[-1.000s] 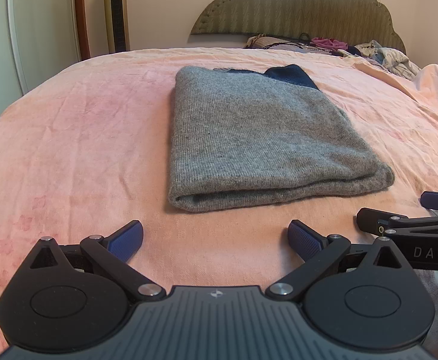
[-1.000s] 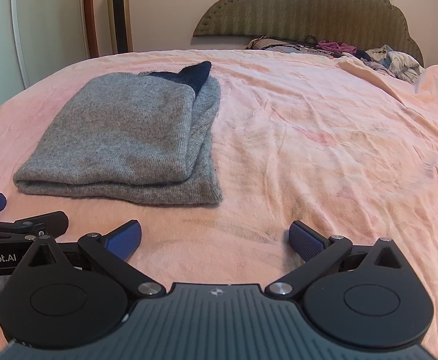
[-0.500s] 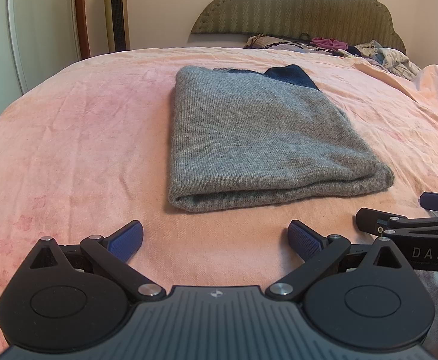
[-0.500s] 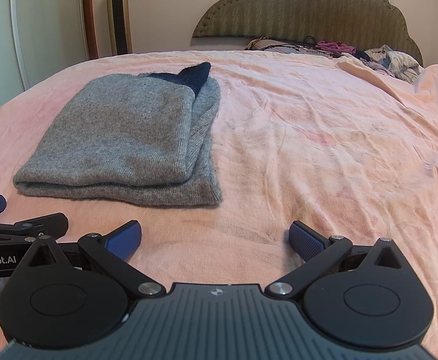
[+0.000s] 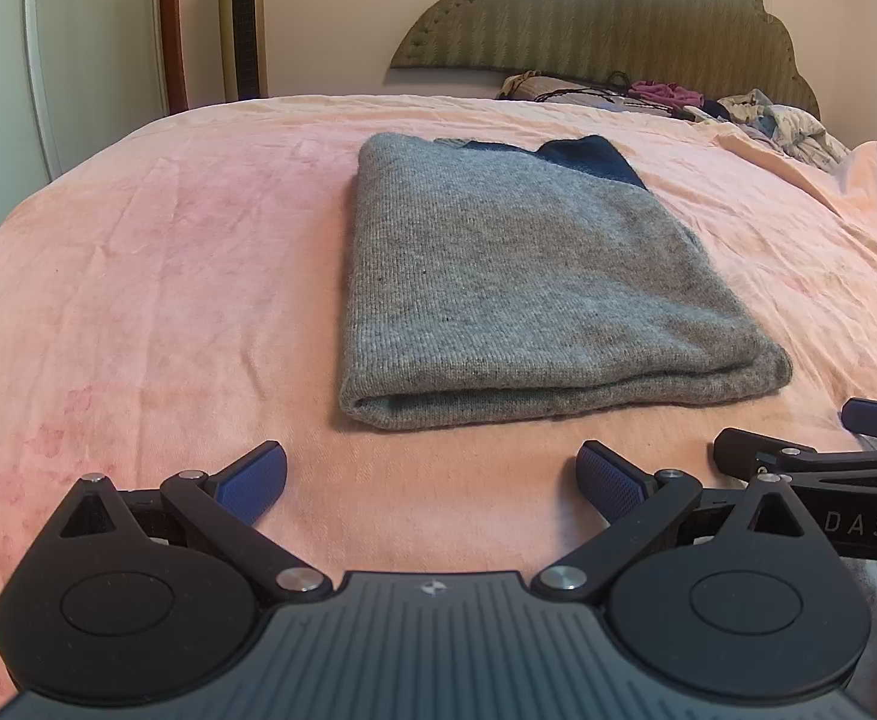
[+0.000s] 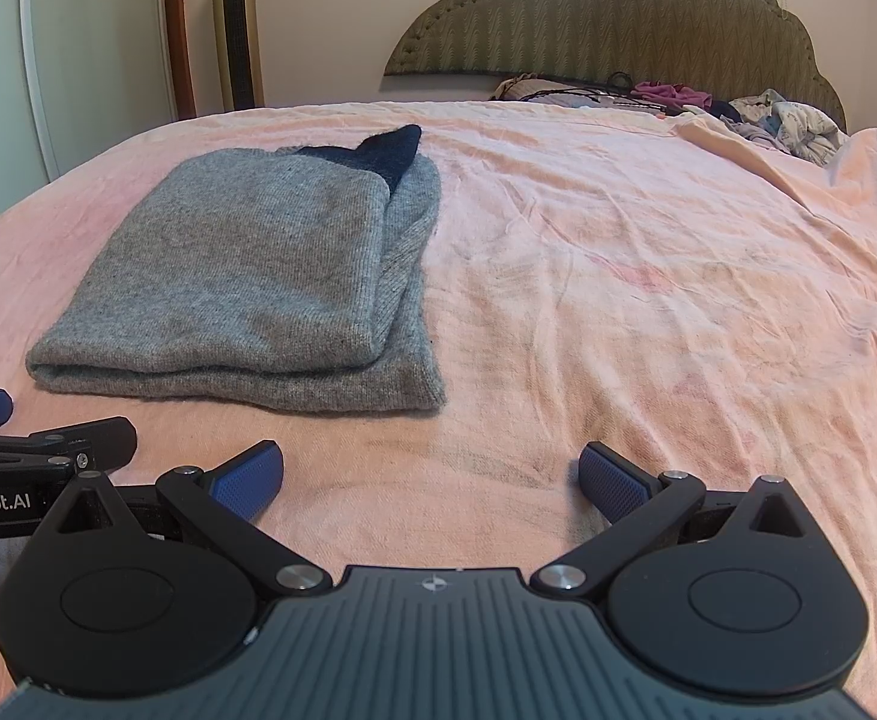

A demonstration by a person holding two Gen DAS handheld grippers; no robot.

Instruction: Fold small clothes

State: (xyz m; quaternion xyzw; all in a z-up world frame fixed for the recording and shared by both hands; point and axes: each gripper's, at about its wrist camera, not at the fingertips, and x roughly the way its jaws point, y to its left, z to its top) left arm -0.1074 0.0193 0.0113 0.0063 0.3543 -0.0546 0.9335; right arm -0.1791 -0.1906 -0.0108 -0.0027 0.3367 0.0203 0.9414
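Observation:
A grey knit garment [image 5: 516, 288] with a dark blue part at its far end lies folded flat on the pink bedsheet [image 5: 168, 276]. It also shows in the right wrist view [image 6: 258, 276], to the left. My left gripper [image 5: 432, 480] is open and empty, just short of the garment's near folded edge. My right gripper [image 6: 432, 480] is open and empty over bare sheet, to the right of the garment. Each gripper's side shows at the edge of the other's view.
A padded olive headboard [image 5: 606, 12] stands at the far end of the bed. A pile of loose clothes [image 5: 678, 99] lies below it, at the back right. A tower fan [image 5: 243, 18] and a white door stand at the back left. The sheet is rumpled at the right.

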